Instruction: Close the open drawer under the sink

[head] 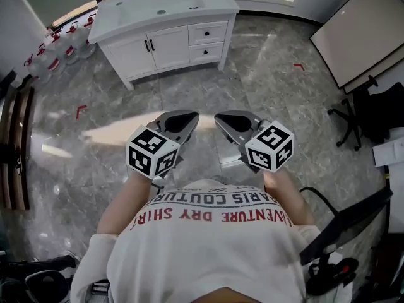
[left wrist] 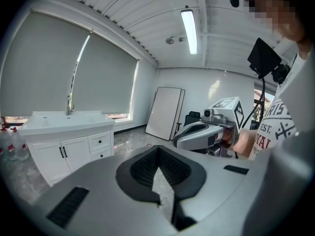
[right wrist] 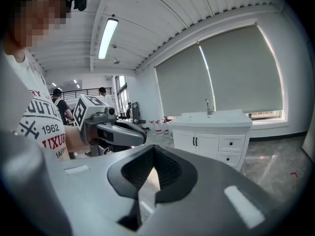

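Note:
The white sink cabinet (head: pixel 165 24) stands at the far side of the marble floor, well away from me. It has two doors and, at its right, an upper drawer (head: pixel 208 33) and a lower drawer (head: pixel 206 53). From here both fronts look about flush; I cannot tell whether either one is open. The cabinet (left wrist: pixel 69 146) also shows in the left gripper view and the cabinet (right wrist: pixel 216 141) in the right gripper view. My left gripper (head: pixel 191 117) and right gripper (head: pixel 219 117) hover side by side in front of my chest. Both are shut, with nothing held.
Several water bottles (head: pixel 63 46) stand left of the cabinet. A white board (head: pixel 356 33) leans at the right, with an office chair (head: pixel 356 115) below it. A wooden bench (head: pixel 16 147) lies at the left edge. Red tape marks (head: pixel 81 111) dot the floor.

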A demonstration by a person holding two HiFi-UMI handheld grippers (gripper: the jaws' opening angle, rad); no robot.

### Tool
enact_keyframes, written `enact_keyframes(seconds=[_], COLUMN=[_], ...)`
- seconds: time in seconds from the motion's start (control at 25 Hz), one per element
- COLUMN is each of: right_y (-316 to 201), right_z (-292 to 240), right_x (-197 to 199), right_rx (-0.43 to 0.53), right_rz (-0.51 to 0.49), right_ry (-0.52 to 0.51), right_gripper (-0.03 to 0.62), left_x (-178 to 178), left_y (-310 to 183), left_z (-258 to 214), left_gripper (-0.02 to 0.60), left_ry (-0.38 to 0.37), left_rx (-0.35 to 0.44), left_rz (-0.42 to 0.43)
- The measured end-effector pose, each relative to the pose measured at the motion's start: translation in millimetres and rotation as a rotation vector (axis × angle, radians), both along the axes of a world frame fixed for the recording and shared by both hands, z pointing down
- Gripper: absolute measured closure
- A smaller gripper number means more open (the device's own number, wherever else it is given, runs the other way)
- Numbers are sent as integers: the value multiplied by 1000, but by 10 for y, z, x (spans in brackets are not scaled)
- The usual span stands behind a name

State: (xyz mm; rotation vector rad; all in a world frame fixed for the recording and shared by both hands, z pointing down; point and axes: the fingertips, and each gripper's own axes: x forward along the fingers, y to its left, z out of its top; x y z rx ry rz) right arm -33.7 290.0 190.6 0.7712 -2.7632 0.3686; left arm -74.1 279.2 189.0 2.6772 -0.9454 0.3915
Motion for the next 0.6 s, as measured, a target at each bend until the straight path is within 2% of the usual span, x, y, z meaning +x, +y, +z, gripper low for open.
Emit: enact_keyframes(seconds=[0.6], right_y=[36], right_z=[74], right_x=[-16], right_rx=[-14], right_rz=[6], right_ry=[2], right_gripper=[594], left_x=[38], left_y=[67], left_z=[57], left_gripper=[580], left_ry=[-6], left_rx=[-14], left_rz=[28])
